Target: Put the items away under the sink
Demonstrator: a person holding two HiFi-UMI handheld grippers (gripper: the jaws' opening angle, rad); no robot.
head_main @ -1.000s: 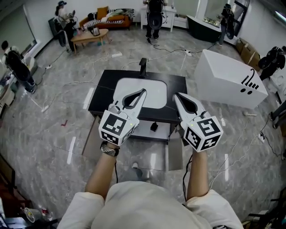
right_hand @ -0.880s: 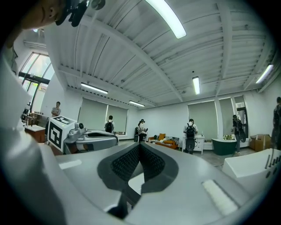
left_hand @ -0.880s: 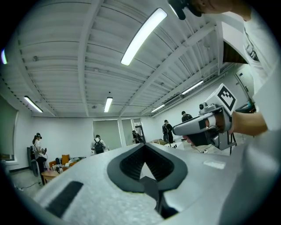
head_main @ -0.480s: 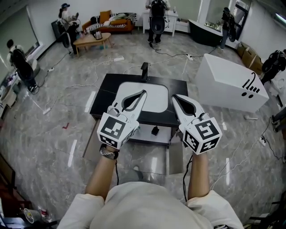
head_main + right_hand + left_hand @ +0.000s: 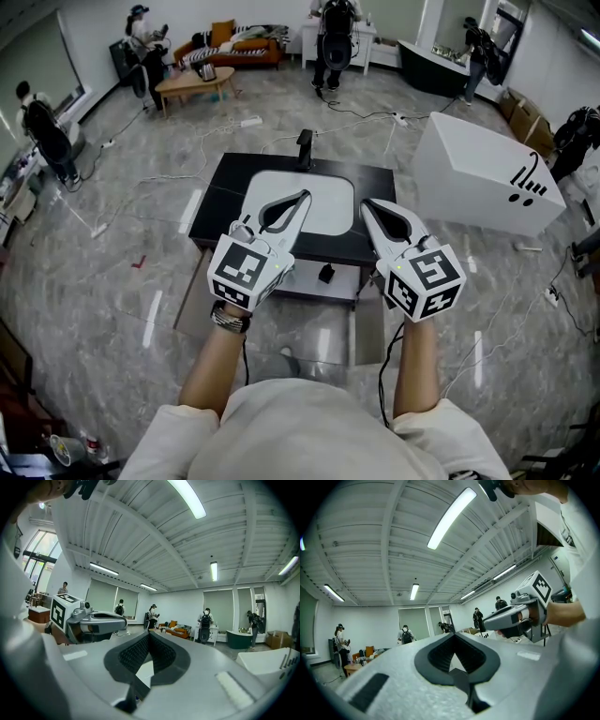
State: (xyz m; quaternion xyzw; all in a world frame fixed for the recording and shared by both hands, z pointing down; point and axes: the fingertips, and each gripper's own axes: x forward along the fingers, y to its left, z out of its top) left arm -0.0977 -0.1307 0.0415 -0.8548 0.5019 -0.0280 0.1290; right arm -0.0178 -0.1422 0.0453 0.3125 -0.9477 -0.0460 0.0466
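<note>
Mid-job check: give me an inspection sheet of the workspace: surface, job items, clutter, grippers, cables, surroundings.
Surface: black counter with white sink and faucet.
Job's things: one small dark object on the shelf under the sink; kind unclear.
Clutter: nothing seen.
Grippers: left gripper and right gripper both shut, empty, above the counter's front.
Cables: several cables trail across the floor.
Surroundings: white box at right; people, sofa and low table far back.

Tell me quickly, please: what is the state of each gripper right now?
Left gripper: closed, jaws together, holding nothing.
Right gripper: closed, jaws together, holding nothing.
</note>
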